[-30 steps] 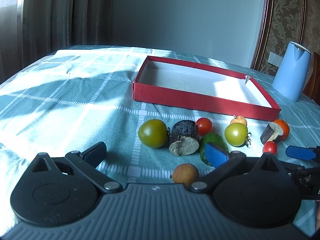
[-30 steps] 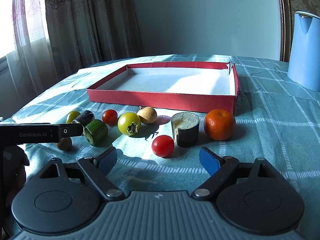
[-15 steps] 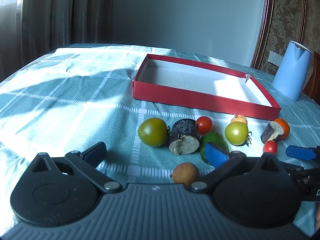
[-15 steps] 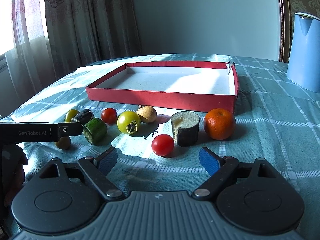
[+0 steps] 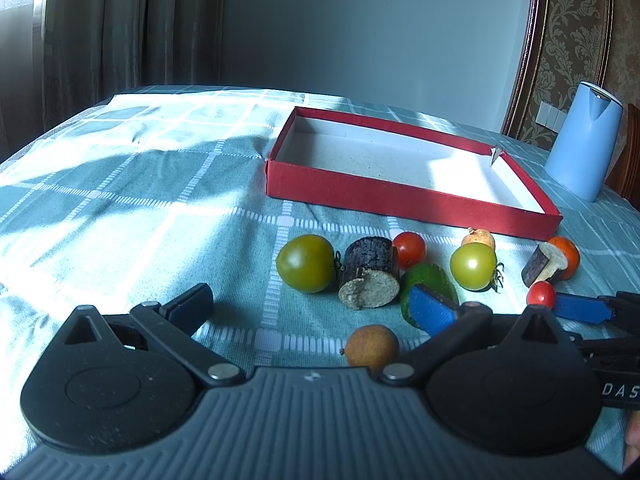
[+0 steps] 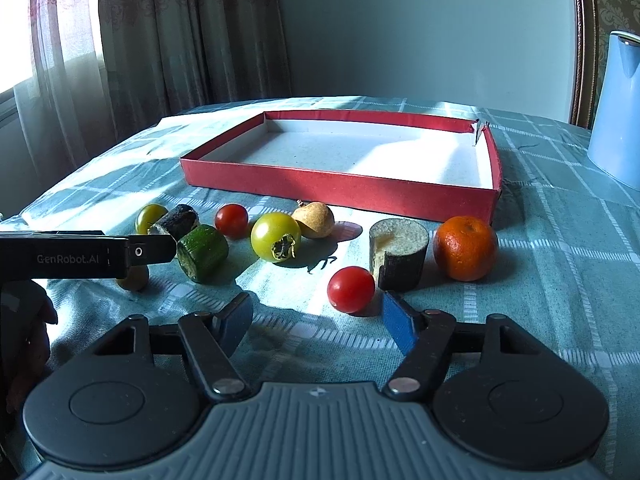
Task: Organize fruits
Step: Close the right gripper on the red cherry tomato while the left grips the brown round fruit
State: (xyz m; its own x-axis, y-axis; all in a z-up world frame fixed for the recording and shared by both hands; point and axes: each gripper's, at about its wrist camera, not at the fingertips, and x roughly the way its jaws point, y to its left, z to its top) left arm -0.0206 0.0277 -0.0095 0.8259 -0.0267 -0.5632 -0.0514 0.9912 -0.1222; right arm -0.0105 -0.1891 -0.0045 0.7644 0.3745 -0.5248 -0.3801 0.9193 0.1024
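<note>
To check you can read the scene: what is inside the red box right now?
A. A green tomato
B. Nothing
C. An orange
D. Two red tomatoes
B: the red box shows only its bare pale floor, while the orange and the other fruits lie on the tablecloth in front of it.

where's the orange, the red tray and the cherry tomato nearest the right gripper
orange [image 6: 465,247], right wrist view, middle of its peel
red tray [image 6: 340,187], right wrist view, its near outer wall
cherry tomato [image 6: 351,289], right wrist view, centre of its skin
</note>
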